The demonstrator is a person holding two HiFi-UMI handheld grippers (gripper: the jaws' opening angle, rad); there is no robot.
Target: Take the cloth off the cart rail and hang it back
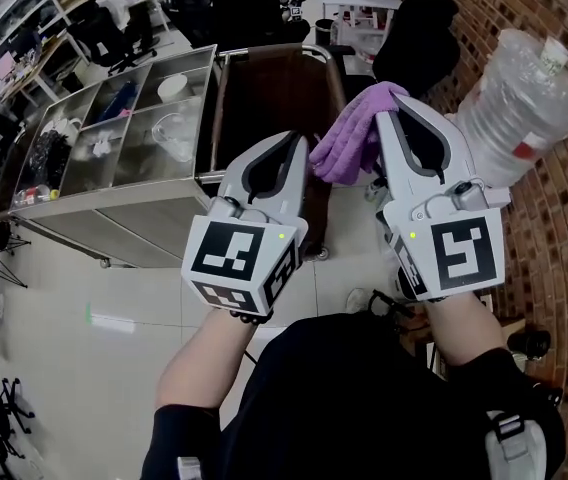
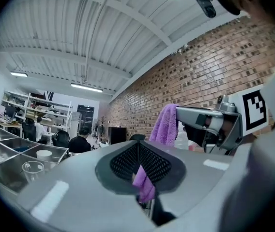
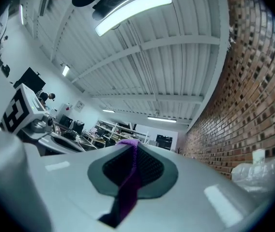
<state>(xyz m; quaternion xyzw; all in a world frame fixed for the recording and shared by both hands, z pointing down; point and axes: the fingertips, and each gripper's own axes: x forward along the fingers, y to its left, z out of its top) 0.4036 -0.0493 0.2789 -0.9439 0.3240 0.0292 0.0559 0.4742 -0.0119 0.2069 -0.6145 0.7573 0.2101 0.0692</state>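
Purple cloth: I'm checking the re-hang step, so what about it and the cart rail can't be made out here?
- Head view: the purple cloth is partly behind the left gripper and right gripper, so its full spread is hidden.
- Head view: the near end of the brown cart is covered by both grippers and the cloth.
- Both gripper views: each gripper's own body blocks everything below, and the brown cart does not show.

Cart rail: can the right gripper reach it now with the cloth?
Probably yes: the right gripper, shut on the purple cloth, hovers by the cart rail with nothing between them.
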